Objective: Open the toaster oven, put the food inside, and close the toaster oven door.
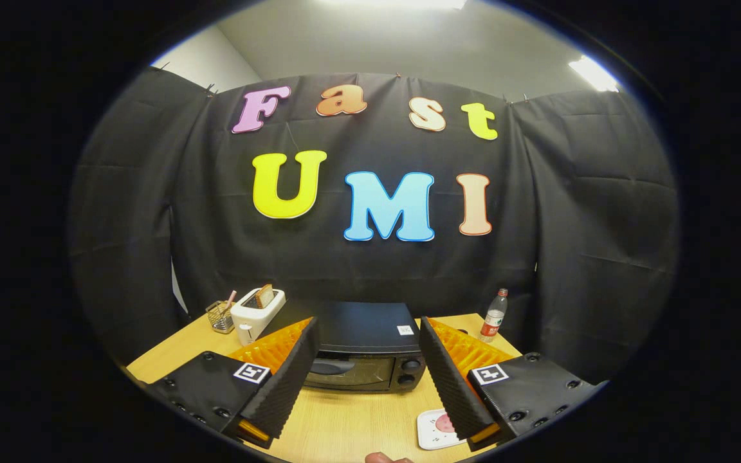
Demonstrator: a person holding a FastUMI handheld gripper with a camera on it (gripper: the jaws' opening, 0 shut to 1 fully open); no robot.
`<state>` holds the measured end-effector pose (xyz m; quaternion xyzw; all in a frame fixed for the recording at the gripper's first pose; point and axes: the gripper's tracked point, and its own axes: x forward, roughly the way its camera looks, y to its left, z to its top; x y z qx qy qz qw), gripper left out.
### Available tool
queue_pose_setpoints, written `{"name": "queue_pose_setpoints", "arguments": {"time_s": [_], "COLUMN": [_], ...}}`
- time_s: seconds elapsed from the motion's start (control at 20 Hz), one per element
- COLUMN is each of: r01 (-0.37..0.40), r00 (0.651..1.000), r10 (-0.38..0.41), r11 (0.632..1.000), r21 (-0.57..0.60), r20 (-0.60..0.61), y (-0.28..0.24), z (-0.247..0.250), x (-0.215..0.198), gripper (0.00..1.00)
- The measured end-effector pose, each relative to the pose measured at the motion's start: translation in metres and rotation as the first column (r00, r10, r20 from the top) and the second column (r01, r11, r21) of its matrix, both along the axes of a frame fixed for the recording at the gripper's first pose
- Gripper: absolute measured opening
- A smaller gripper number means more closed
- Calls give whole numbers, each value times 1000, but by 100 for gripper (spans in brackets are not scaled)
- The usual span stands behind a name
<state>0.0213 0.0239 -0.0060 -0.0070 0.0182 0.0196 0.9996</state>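
Beyond your left finger: wire basket (219, 316), then toaster (256, 311) with bread in it. Your gripper (367, 347) is spread wide, holding nothing. Oven (361, 347) sits between the fingers, just ahead, door closed. Plate (436, 429) by your right finger; bottle (494, 315) beyond.

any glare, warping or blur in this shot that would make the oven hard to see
Gripper view: strong fisheye bending curves the table edge and wall; ceiling lights glare up top, well away from the toaster oven, which is evenly lit and sharp, door shut, framed between the open fingers; its glass is dark, so the inside is unreadable.
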Motion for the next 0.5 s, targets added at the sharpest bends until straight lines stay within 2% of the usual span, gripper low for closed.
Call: {"name": "queue_pose_setpoints", "arguments": {"time_s": [0.5], "r01": [-25], "r00": [999], "r10": [24], "r11": [999], "r21": [-22], "r20": [-42], "y": [27], "z": [-11], "x": [13], "gripper": [98]}}
